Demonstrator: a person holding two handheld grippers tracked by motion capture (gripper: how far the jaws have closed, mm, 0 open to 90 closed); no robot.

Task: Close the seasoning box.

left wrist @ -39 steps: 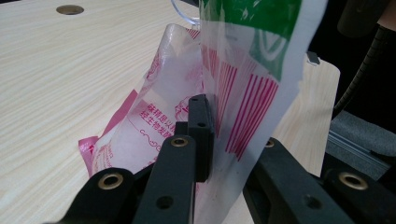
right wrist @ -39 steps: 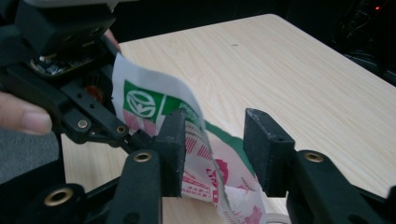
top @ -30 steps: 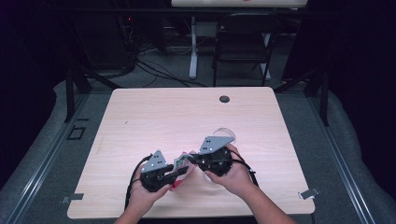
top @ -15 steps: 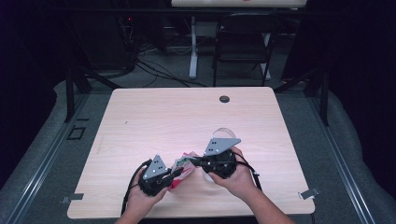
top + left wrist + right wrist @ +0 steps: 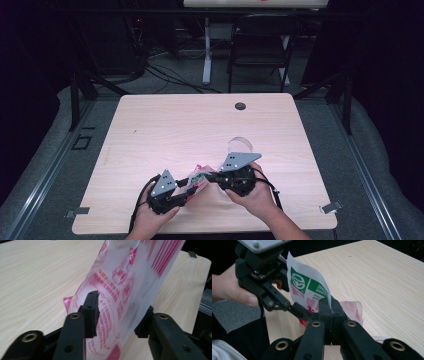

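Observation:
A thin plastic bag with red print and a green label hangs between my two grippers near the table's front edge. My right gripper is shut on the bag's edge; its jaws are pressed together on the film. My left gripper stands open, and the bag's body passes between its spread jaws. One left fingertip lies against the printed film; the other is partly hidden behind the bag. A hand grips each tool.
A clear round thing lies on the wooden table just behind the right gripper. A dark grommet sits near the far edge. A black chair and cables are beyond the table.
Both grippers have drifted slightly toward the front edge, the left one down and to the left. The bag stays between them and the right gripper's hold is unchanged.

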